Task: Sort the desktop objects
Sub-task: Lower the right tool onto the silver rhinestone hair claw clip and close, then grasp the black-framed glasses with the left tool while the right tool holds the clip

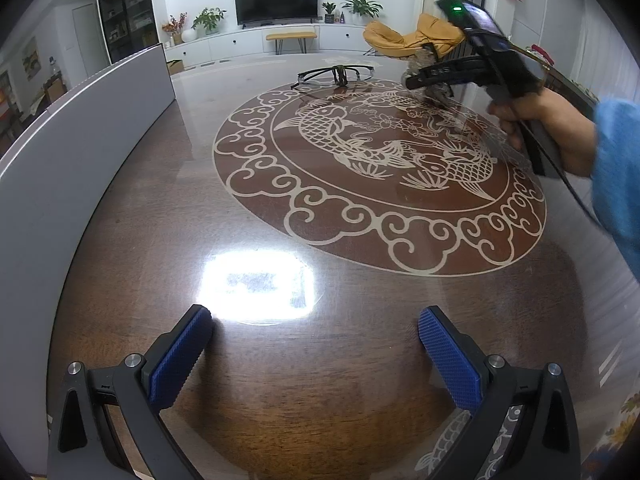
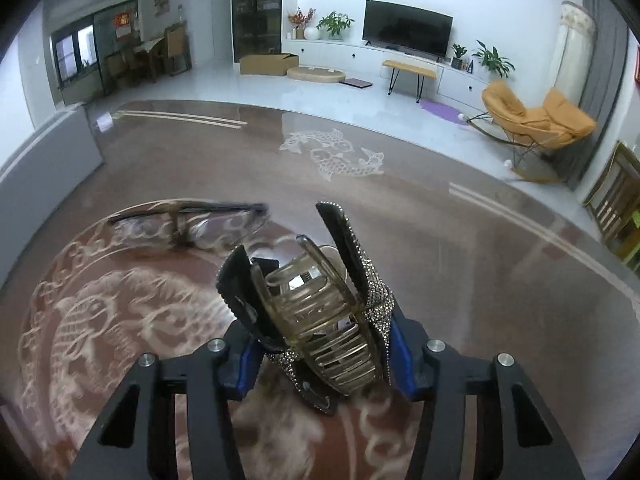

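A translucent hair claw clip [image 2: 320,312] trimmed with black, rhinestone-studded wings sits between the blue pads of my right gripper [image 2: 324,360], which is shut on it. In the left wrist view the same right gripper [image 1: 428,76] is held by a hand [image 1: 548,128] over the far right of the table, with the glittery clip [image 1: 442,94] at its tip. A pair of dark-framed glasses [image 2: 188,224] lies folded on the table just left of the clip, also seen as the glasses [image 1: 336,76] at the far side. My left gripper [image 1: 316,356] stands open over bare wood.
The dark wooden table [image 1: 280,392] has a glossy top with a round fish-and-cloud inlay [image 1: 380,168]. A tall grey panel [image 1: 80,160] runs along its left edge. A blue sleeve [image 1: 616,168] comes in from the right. Beyond the table stand a TV unit and an orange chair [image 2: 536,120].
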A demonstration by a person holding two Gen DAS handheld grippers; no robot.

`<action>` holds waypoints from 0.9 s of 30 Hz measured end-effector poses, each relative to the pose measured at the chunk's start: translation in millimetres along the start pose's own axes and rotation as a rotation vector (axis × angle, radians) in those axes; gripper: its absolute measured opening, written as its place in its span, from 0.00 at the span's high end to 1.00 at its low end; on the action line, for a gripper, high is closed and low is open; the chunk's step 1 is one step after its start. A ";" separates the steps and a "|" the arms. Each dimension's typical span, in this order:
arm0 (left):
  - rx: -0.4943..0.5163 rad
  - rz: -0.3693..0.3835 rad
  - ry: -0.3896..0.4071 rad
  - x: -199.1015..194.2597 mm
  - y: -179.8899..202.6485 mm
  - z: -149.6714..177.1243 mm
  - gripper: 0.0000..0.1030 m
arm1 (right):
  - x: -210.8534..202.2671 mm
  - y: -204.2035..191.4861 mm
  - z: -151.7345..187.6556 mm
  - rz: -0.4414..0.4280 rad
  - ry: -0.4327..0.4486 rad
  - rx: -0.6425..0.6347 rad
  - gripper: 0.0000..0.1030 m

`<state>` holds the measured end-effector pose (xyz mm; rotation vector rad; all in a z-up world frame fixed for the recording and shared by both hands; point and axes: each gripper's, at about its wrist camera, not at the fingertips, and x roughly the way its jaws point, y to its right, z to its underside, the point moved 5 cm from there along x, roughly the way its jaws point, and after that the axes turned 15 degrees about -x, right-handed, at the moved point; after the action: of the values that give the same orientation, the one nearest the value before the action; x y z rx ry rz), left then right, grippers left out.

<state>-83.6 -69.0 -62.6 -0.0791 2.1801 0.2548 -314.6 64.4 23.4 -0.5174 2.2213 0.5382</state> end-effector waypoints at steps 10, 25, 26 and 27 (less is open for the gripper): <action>0.001 -0.001 0.001 0.6 0.0 -0.3 0.00 | -110.7 -41.7 94.5 -0.126 0.039 0.152 0.48; 0.202 0.084 0.029 28.1 2.4 -133.9 0.07 | -167.9 -76.7 150.3 -0.209 0.095 0.230 0.48; 0.220 0.085 0.023 33.8 6.2 -146.0 0.07 | -169.7 -78.6 149.5 -0.213 0.101 0.228 0.48; 0.247 0.079 0.021 40.6 11.5 -159.5 0.07 | -171.1 -80.7 149.1 -0.217 0.108 0.227 0.48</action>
<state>-236.3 -90.0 -3.8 0.1444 2.2216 0.0278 -79.1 109.0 46.6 -0.6701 2.2558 0.1461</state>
